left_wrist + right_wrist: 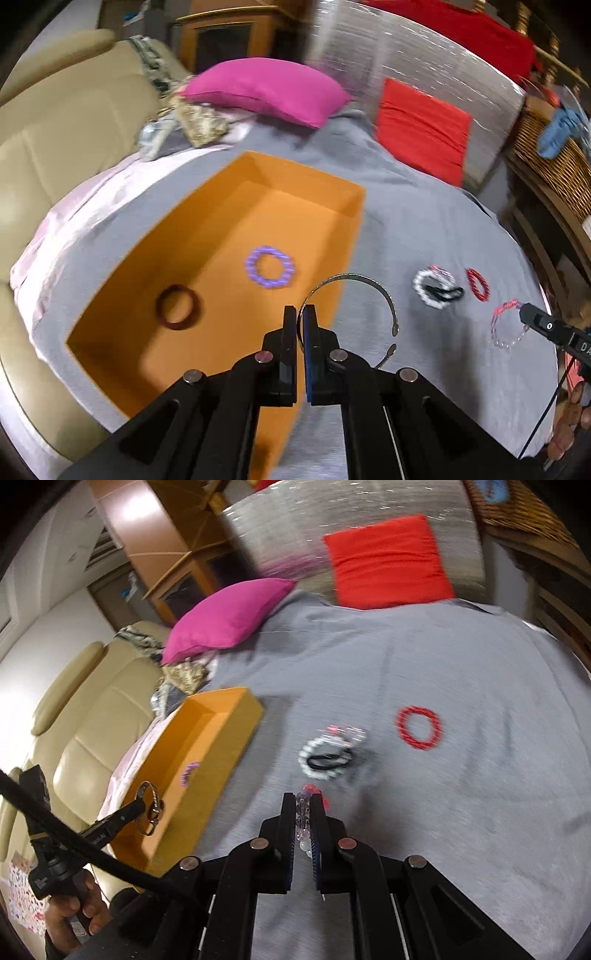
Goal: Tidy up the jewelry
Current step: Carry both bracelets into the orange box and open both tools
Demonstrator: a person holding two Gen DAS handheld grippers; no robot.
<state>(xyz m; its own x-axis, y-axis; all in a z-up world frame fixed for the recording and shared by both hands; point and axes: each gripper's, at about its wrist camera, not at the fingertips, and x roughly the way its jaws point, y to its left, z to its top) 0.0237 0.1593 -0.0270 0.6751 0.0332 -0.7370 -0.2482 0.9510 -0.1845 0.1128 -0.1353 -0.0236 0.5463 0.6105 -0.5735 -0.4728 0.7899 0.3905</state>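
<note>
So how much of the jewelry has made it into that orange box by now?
Two pieces lie in the orange box: a purple beaded bracelet and a dark brown bangle. In hand: the left gripper has its jaws shut on a silver cuff bracelet, the right gripper on a clear-and-pink beaded bracelet. Left on the grey sheet: a white beaded bracelet with a black hair tie, and a red bracelet.
</note>
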